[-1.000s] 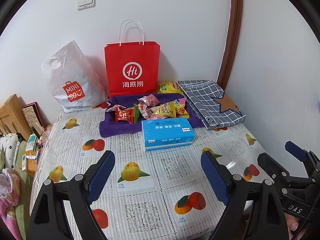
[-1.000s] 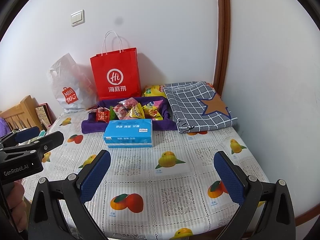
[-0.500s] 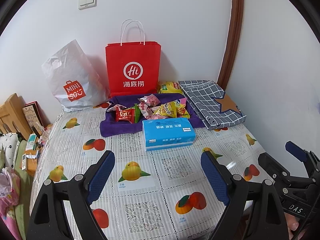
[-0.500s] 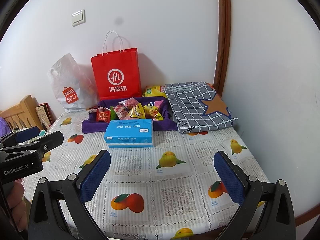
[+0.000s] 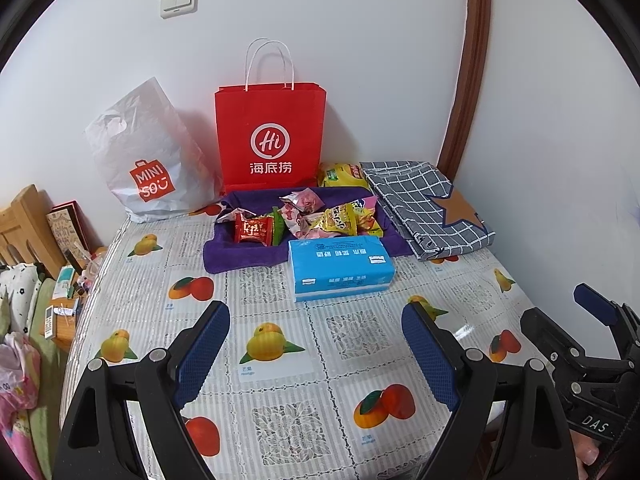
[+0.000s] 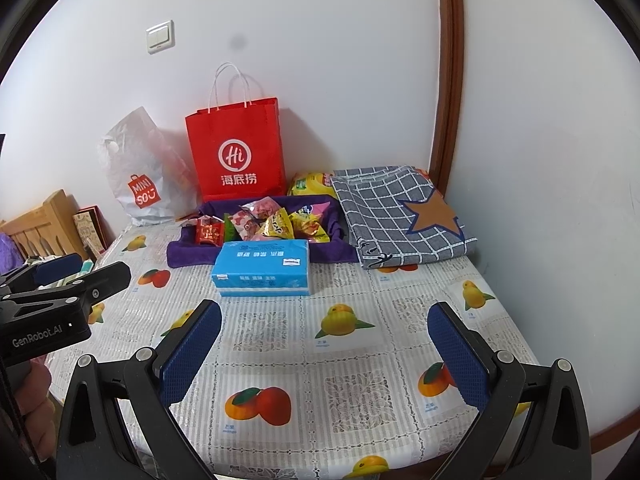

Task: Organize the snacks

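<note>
At the far side of the surface (image 5: 280, 360), the snacks (image 5: 308, 220) lie heaped in a purple tray (image 5: 240, 254) behind a blue tissue pack (image 5: 340, 264). My left gripper (image 5: 316, 344) and right gripper (image 6: 324, 352) hang released, jaws wide — any reach should clear the pack. Against a second ago, nothing has shifted beyond slight camera drift.

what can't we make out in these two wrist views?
- Red paper bag and white plastic bag: contents hidden by their own walls, both views.
- Yellow packet behind the purple tray: partly covered by the checked cloth.
- Snack packets: print too small, they overlap.
- Clutter at the left edge: cut off, distorted.
</note>
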`<act>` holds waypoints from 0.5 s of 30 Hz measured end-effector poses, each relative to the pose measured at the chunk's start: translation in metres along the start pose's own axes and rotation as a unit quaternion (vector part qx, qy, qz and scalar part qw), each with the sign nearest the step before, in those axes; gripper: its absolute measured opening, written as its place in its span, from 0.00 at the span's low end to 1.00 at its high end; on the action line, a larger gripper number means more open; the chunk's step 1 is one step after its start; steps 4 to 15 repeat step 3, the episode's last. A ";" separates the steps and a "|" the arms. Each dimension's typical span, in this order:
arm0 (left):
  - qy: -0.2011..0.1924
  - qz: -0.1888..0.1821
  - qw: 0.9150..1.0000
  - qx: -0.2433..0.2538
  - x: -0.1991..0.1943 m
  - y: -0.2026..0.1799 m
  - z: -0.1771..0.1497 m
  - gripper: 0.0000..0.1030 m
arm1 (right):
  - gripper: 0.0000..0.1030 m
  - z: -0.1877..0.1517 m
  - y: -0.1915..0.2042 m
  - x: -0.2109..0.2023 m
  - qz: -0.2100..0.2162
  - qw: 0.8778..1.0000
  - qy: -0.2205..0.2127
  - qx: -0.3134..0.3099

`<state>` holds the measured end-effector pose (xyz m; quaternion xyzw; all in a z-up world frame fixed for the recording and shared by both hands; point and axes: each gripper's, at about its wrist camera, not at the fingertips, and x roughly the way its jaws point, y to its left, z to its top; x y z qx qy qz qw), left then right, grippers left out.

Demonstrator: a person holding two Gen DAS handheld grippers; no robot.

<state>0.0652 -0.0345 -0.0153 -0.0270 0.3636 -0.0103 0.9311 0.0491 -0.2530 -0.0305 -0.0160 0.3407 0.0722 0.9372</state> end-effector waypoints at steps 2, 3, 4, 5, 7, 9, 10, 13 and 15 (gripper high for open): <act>-0.001 0.001 1.000 -0.001 0.001 0.000 0.000 0.85 | 0.99 0.001 0.000 0.000 0.000 1.000 -0.001 -0.002; -0.001 0.002 1.000 0.000 0.001 -0.001 0.001 0.85 | 0.99 0.002 0.000 0.000 0.002 1.000 -0.002 -0.002; -0.001 0.002 1.000 0.000 0.001 -0.001 0.001 0.85 | 0.99 0.002 0.000 0.000 0.002 1.000 -0.002 -0.002; -0.001 0.002 1.000 0.000 0.001 -0.001 0.001 0.85 | 0.99 0.002 0.000 0.000 0.002 1.000 -0.002 -0.002; -0.001 0.002 1.000 0.000 0.001 -0.001 0.001 0.85 | 0.99 0.002 0.000 0.000 0.002 1.000 -0.002 -0.002; -0.001 0.002 1.000 0.000 0.001 -0.001 0.001 0.85 | 0.99 0.002 0.000 0.000 0.002 1.000 -0.002 -0.002; -0.001 0.002 1.000 0.000 0.001 -0.001 0.001 0.85 | 0.99 0.002 0.000 0.000 0.002 1.000 -0.002 -0.002; -0.001 0.002 1.000 0.000 0.001 -0.001 0.001 0.85 | 0.99 0.002 0.000 0.000 0.002 1.000 -0.002 -0.002; -0.001 0.002 1.000 0.000 0.001 -0.001 0.001 0.85 | 0.99 0.002 0.000 0.000 0.002 1.000 -0.002 -0.002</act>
